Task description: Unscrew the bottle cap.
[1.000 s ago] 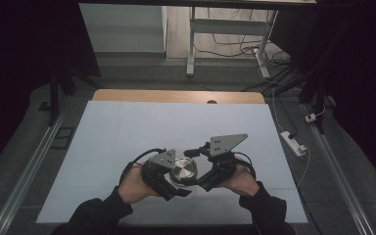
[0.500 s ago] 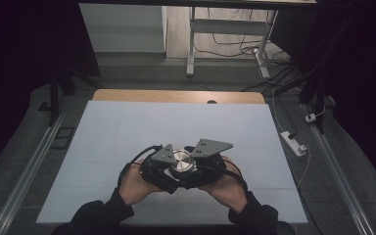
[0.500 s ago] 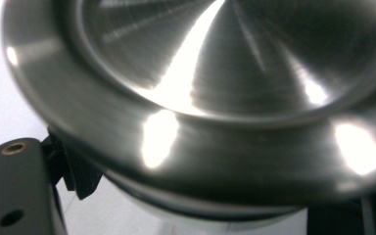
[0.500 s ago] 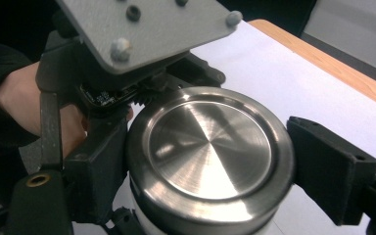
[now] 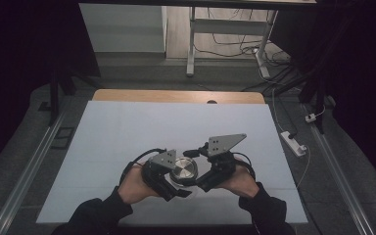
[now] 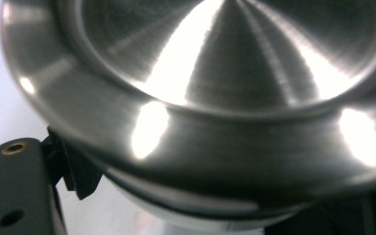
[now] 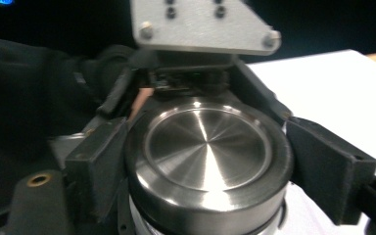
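The left gripper (image 5: 174,177) is clamped on the round steel tin (image 5: 183,170), holding it low on its body, just above the white table (image 5: 127,132) near the front edge and a little right of centre; in the left gripper view the tin's (image 6: 210,122) brushed lid looms right over the jaws, one dark jaw tucked under the lid's rim at the lower left. The right gripper (image 5: 200,164) faces it from the other side; in the right gripper view its two black jaws flank the lid (image 7: 205,147), left and right, and they have just been opening a little, so I cannot tell whether the pads press on the metal or merely stand beside it. By the look of it the tin is rigid and fairly heavy for its size; the polished, rounded lid will be slippery under hard pads, so the surest hold is square across the lid's straight side band, not on the curved shoulder; a skewed pinch would likely slide off, or tip the tin in the other grip. Around them the table is bare, with a wooden strip (image 5: 176,96) at its far edge; beyond the right edge a white power strip (image 5: 293,143) lies on the floor, well apart; the only thing in the way is the two grippers' own closeness.
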Demonstrator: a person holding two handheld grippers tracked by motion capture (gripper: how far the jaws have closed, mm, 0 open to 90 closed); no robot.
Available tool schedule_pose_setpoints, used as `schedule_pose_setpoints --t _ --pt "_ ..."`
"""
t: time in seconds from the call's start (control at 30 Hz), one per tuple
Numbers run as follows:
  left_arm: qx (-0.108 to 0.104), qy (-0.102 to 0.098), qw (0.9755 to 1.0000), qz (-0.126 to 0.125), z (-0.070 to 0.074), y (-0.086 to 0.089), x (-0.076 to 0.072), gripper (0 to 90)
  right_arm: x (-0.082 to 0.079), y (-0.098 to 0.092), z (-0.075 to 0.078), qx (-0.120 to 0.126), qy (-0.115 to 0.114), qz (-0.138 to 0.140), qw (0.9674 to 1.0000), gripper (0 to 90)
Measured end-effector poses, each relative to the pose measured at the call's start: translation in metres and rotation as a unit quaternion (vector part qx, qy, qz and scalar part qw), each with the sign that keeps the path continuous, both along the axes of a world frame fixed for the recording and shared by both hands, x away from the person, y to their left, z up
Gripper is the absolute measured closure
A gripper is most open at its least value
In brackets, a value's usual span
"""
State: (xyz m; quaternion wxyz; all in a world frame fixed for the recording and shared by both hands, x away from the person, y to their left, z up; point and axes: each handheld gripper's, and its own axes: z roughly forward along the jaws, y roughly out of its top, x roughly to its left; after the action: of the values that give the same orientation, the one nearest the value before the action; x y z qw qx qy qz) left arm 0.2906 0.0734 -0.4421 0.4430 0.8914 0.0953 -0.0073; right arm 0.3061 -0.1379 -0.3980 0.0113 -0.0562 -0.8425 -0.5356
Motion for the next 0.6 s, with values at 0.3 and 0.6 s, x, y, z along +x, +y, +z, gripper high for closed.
schedule_pose_setpoints --t 0.3,0.6 --pt "0.0 0.005 0.9962 0.087 0.0 0.011 0.008 15.6 -0.014 0.015 0.008 -0.049 -0.035 -0.111 0.992 13.9" --pt "-0.008 0.0 0.9994 0.033 0.004 0.007 0.003 15.6 -0.018 0.014 0.01 -0.034 -0.03 -0.097 0.9943 19.4"
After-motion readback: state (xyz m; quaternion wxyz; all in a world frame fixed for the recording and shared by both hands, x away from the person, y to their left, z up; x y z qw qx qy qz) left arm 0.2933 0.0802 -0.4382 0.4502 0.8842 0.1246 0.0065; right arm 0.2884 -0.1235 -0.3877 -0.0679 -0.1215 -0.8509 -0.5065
